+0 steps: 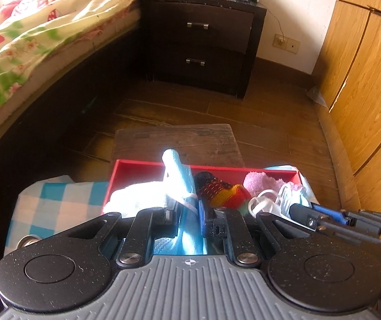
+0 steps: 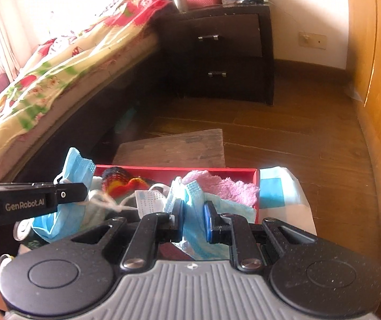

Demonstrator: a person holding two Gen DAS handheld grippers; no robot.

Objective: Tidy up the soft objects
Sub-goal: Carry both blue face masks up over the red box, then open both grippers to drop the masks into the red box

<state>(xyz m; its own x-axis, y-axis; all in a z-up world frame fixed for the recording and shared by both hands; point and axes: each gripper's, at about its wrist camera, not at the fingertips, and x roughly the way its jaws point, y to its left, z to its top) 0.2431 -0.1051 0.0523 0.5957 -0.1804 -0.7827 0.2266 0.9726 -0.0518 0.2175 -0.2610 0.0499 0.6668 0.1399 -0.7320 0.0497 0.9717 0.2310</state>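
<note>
The left gripper [image 1: 187, 208] has its fingers nearly together, pinching a blue face mask [image 1: 181, 178] that stands up bunched between the pads, with its white ear loop draped across them. The right gripper [image 2: 193, 220] also has its fingers clamped on a second mask [image 2: 194, 197], whose folds spill out above and below the pads. Both masks hang over the red box [image 1: 137, 166], which holds a pink cloth [image 1: 257, 181], a striped knit piece [image 1: 222, 190] and a white cloth [image 1: 137, 194]. The box sits beside a checked cloth [image 1: 57, 202], near the bed [image 1: 30, 45].
</note>
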